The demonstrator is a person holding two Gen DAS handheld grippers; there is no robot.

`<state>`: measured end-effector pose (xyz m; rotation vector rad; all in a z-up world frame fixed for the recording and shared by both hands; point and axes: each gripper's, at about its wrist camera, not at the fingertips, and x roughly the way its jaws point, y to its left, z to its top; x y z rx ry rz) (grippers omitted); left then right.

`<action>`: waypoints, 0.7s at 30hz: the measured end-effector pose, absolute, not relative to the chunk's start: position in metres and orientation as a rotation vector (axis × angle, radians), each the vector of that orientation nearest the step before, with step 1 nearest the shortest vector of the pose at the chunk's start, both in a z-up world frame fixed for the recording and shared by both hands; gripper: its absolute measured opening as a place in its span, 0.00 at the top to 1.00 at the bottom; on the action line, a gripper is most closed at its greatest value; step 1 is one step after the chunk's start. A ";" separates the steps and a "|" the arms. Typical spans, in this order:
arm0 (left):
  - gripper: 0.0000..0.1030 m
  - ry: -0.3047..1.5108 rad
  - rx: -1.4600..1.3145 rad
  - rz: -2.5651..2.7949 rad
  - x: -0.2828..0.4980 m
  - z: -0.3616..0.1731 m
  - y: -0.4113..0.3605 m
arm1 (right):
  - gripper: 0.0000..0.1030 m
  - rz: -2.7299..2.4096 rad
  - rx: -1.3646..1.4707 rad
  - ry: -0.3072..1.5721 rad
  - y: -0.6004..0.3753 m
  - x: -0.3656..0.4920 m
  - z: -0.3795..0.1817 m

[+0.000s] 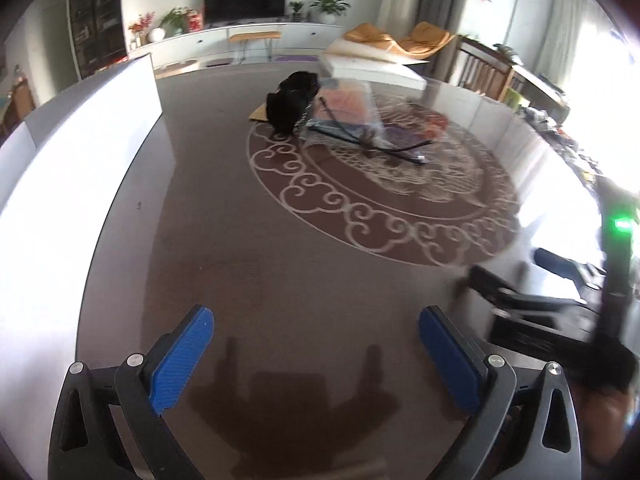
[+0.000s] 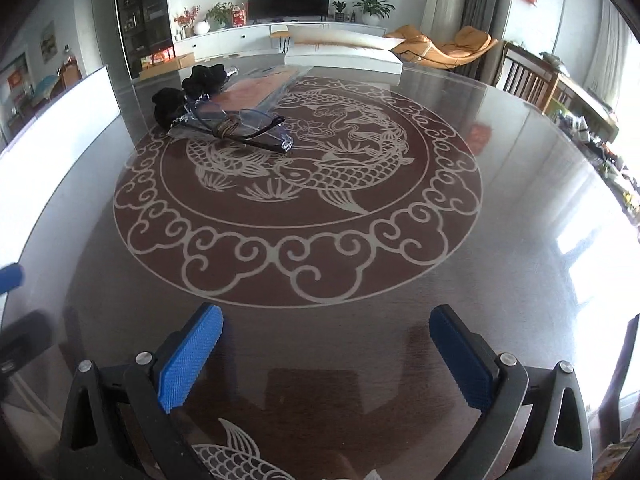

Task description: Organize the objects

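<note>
My left gripper (image 1: 316, 356) and right gripper (image 2: 326, 354) with jaws spread wide and empty over the dark counter (image 2: 500, 200), glasses (image 2: 244, 126) on clear bag (image 2: 256, 88) beside black cloth (image 2: 180, 100) far across.

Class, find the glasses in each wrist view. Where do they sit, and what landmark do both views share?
Left wrist: glasses upper centre, right of the black bundle.
Right wrist: glasses upper left, right of the black bundle.
Shared landmark: the TV.
</note>
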<state>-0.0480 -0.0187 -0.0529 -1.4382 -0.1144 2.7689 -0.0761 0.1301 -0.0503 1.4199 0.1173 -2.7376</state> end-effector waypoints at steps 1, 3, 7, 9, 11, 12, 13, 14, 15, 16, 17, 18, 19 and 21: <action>0.00 -0.079 -1.439 2.791 -0.053 -0.057 -0.018 | 0.00 -2.742 1.419 0.122 0.132 -0.078 -0.050; 0.00 0.005 -1.454 2.807 -0.066 -0.064 -0.011 | 0.00 -2.740 1.407 0.133 0.134 -0.083 -0.051; 0.00 0.082 -1.477 2.805 -0.087 -0.074 -0.005 | 0.00 -2.718 1.420 0.085 0.136 -0.090 -0.057; 0.00 0.051 -1.473 2.808 -0.092 -0.073 -0.008 | 0.00 -2.719 1.418 0.085 0.135 -0.089 -0.057; 0.00 0.014 -1.468 2.805 -0.093 -0.073 -0.012 | 0.00 -2.720 1.418 0.085 0.133 -0.089 -0.058; 0.00 -0.018 -1.463 2.808 -0.096 -0.074 -0.014 | 0.00 -2.720 1.417 0.085 0.134 -0.089 -0.058; 0.00 -0.019 -1.458 2.822 -0.099 -0.075 -0.014 | 0.00 -2.721 1.417 0.085 0.133 -0.089 -0.058; 0.00 -0.028 -1.457 2.827 -0.101 -0.075 -0.015 | 0.00 -2.721 1.416 0.084 0.133 -0.089 -0.058; 0.00 -0.030 -1.457 2.828 -0.103 -0.075 -0.014 | 0.00 -2.721 1.416 0.084 0.133 -0.089 -0.058; 0.00 -0.031 -1.458 2.827 -0.102 -0.074 -0.014 | 0.00 -2.721 1.416 0.084 0.133 -0.089 -0.058; 0.00 -0.032 -1.457 2.827 -0.102 -0.074 -0.014 | 0.00 -2.720 1.415 0.084 0.133 -0.089 -0.058; 0.00 -0.031 -1.457 2.827 -0.102 -0.074 -0.014 | 0.00 -2.720 1.414 0.083 0.132 -0.089 -0.058; 0.00 -0.031 -1.457 2.827 -0.101 -0.074 -0.014 | 0.00 -2.719 1.413 0.084 0.132 -0.089 -0.058; 0.00 -0.031 -1.458 2.827 -0.101 -0.073 -0.014 | 0.00 -2.717 1.410 0.085 0.131 -0.088 -0.059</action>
